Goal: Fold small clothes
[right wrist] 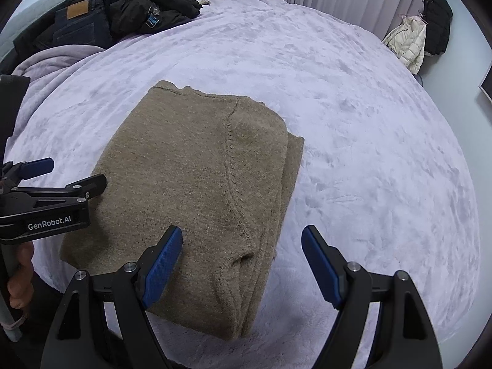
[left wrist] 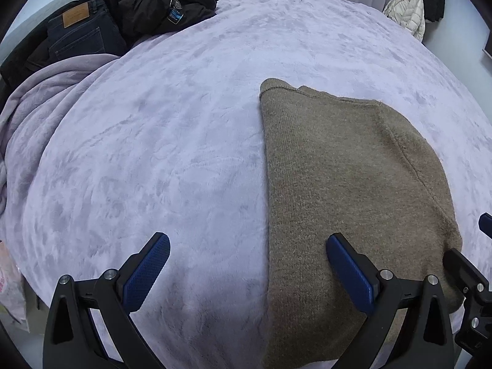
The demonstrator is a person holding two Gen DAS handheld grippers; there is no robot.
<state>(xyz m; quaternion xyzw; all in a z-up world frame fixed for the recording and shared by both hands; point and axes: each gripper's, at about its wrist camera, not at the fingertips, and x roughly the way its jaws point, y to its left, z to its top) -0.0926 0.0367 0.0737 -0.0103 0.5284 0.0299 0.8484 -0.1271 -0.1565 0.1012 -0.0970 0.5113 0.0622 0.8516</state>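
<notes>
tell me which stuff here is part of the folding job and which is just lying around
In the job:
brown knit sweater
left gripper
right gripper

Lying about:
jeans
black jacket
cream puffer coat
lilac blanket

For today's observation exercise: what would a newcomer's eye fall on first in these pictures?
First, the folded brown sweater, lying flat mid-bed on the lilac fleece blanket. Next, both blue-padded tongs, left and right, open above its near edge. Last, dark jeans and a black jacket piled far left.
</notes>
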